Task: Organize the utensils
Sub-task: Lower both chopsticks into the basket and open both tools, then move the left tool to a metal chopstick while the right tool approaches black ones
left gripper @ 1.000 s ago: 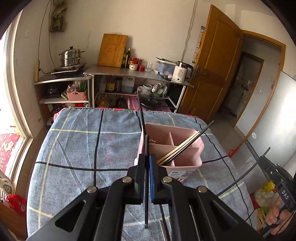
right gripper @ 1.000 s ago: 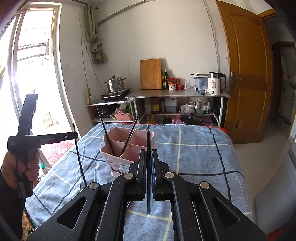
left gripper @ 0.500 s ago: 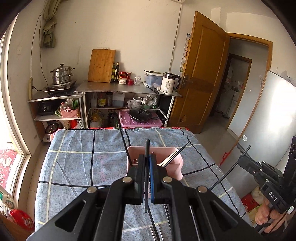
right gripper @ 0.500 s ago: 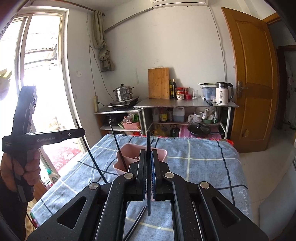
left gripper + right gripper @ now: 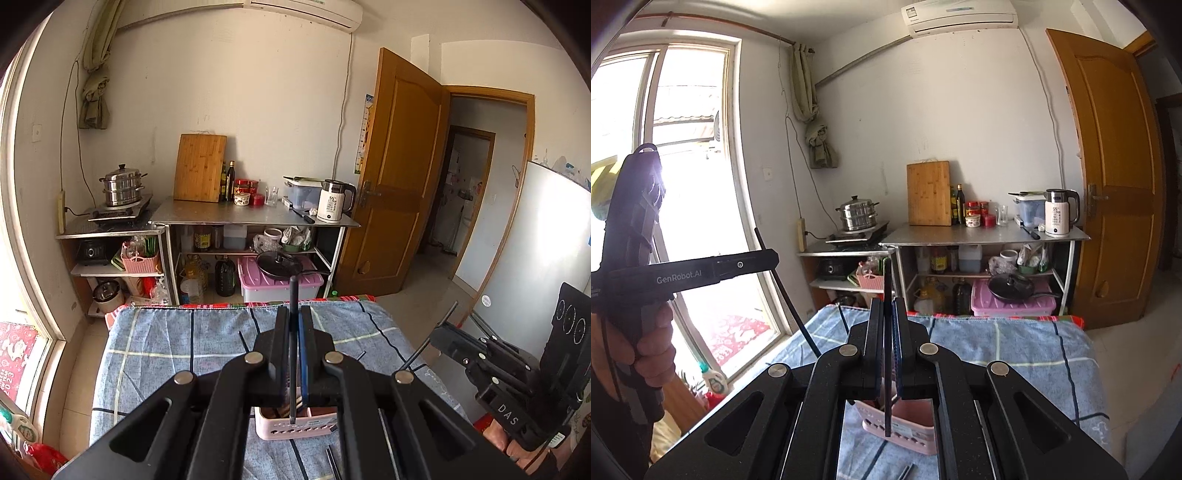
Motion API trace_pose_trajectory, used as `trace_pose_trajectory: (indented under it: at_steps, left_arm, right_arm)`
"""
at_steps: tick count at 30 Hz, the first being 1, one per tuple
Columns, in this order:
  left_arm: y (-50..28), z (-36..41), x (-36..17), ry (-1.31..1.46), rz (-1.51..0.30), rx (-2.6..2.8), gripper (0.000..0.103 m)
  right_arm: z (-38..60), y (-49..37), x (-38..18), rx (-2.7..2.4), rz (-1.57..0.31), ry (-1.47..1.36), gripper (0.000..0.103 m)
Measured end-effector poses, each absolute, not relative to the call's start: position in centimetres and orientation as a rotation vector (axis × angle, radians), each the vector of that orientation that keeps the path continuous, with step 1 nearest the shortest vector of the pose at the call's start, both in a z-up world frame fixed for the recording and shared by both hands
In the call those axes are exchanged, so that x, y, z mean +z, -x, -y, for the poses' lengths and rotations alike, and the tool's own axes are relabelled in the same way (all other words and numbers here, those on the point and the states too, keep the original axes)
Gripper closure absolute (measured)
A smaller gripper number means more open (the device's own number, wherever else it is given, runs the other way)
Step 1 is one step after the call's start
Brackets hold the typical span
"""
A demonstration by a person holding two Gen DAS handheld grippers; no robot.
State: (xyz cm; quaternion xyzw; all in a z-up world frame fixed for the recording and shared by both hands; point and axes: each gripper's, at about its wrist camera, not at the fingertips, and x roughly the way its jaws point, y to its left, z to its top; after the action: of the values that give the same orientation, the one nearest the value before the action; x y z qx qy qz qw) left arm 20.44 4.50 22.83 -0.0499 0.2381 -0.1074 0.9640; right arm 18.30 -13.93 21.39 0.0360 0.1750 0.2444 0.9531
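My left gripper [image 5: 293, 314] is shut on a black chopstick [image 5: 292, 369] that stands nearly upright between its pads. Below it, a pink utensil holder [image 5: 295, 430] sits on the blue checked tablecloth [image 5: 166, 343], mostly hidden behind the gripper body. My right gripper [image 5: 886, 306] is shut on another black chopstick [image 5: 887, 387], above the same holder [image 5: 905, 424]. Each gripper also shows in the other's view with its slanted chopstick: the right gripper [image 5: 443, 334] at the table's right side, the left gripper [image 5: 764, 258] at the left by the window.
Loose dark chopsticks [image 5: 332, 461] lie on the cloth in front of the holder. Beyond the table stands a steel shelf [image 5: 255, 218] with a kettle, jars, a cutting board and a steamer pot. A wooden door [image 5: 399, 177] is open at the right.
Both grippers have risen with their chopsticks. The pink holder has sunk low in both views and now sits mostly behind the gripper bodies.
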Motion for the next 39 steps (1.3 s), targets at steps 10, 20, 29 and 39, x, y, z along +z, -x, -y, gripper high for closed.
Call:
trace_pose_trajectory:
  at_steps: [10, 20, 29, 39]
  left_arm:
    - [-23.8, -5.0, 21.3, 0.096, -0.494, -0.222, 0.098]
    - [-26.2, -5.9, 17.7, 0.131, -0.567, -0.233, 0.098]
    - [-27.1, -6.0, 14.7, 0.141, -0.65, -0.219, 0.098]
    - [-26.1, -6.6, 14.1, 0.138, -0.645, -0.203, 0.085]
  right_arm:
    - [12.4, -21.4, 20.7, 0.502, -0.328, -0.104, 0.099]
    - [11.6, -23.7, 17.8, 0.493, -0.386, -0.105, 0.099]
    - [11.4, -24.2, 15.4, 0.484, -0.462, -0.082, 0.099]
    - [12.2, -23.5, 15.2, 0.461, -0.485, -0.064, 0.087]
